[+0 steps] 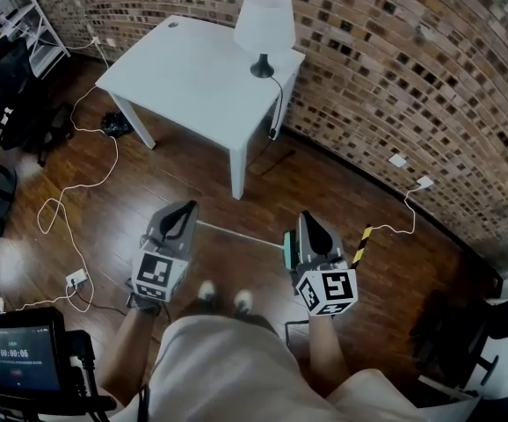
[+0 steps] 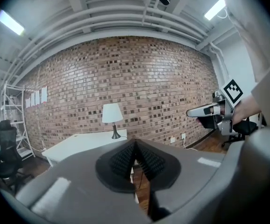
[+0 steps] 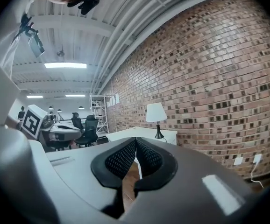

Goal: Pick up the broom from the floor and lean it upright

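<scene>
Glossy dark plank flooring [image 1: 201, 174] filled the middle of the head view, and a rough brick wall [image 1: 395, 60] of mottled red and pale bricks curved across the upper right. A smooth white rectangular table [image 1: 192, 77] stood at upper centre on square legs. On its far corner was a lamp [image 1: 265, 25] with a white tapered shade and a small dark base. Thin white cable [image 1: 87, 148] looped loosely over the floor at left, and black office chairs [image 1: 12, 86] sat at the upper left edge. The broom [image 1: 241, 233] lay flat on the floor at centre. Its slim pale handle ran level between the two grippers, to a greenish piece just left of the right one. A short yellow-and-black striped piece [image 1: 360, 246] showed just right of that gripper; I could not tell whether it belonged to the broom. The left gripper [image 1: 186, 206], grey and wedge-shaped with a marker cube at its rear, had its ribbed black pads [image 2: 121, 160] pressed together at the tip with nothing between them. The right gripper [image 1: 308, 218] was the same, its dimpled pads [image 3: 121, 158] closed on each other and empty. In the head view both pointed toward the table above the broom, neither touching it.
</scene>
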`<state>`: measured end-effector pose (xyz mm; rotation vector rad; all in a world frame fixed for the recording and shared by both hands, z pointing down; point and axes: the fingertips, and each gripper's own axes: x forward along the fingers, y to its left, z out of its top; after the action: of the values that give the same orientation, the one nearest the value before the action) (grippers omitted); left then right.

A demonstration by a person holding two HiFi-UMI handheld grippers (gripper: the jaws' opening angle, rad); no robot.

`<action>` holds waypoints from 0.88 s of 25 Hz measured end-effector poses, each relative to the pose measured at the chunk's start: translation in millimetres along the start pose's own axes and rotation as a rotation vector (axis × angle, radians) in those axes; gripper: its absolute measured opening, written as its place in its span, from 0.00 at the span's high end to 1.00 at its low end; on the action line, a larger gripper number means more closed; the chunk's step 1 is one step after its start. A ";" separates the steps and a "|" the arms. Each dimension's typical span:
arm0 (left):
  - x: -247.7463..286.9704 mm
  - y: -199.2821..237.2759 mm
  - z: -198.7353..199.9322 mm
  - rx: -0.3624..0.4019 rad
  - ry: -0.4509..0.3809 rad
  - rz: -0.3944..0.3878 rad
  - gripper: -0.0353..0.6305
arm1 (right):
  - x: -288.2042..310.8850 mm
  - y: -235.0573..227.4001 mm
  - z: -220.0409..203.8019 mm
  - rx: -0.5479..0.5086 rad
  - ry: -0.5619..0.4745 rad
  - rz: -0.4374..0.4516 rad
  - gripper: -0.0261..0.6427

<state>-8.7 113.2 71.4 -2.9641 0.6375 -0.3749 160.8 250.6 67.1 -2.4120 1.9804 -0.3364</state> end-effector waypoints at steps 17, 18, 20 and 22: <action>-11.2 87.4 -141.6 -0.096 0.194 0.115 0.95 | 124.7 78.2 -120.3 -0.056 0.241 0.197 0.89; -8.9 94.2 -155.5 -0.109 0.210 0.121 0.94 | 133.9 82.7 -132.7 -0.062 0.263 0.209 0.89; -3.8 107.2 -185.4 -0.135 0.243 0.132 0.94 | 153.4 91.4 -161.8 -0.087 0.315 0.233 0.89; 1.2 118.5 -219.7 -0.164 0.280 0.139 0.94 | 172.4 98.7 -195.3 -0.131 0.374 0.258 0.89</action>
<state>-110.4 -2.2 267.9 -3.0206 0.9393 -0.7691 63.8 89.3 272.5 -2.2543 2.5059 -0.7171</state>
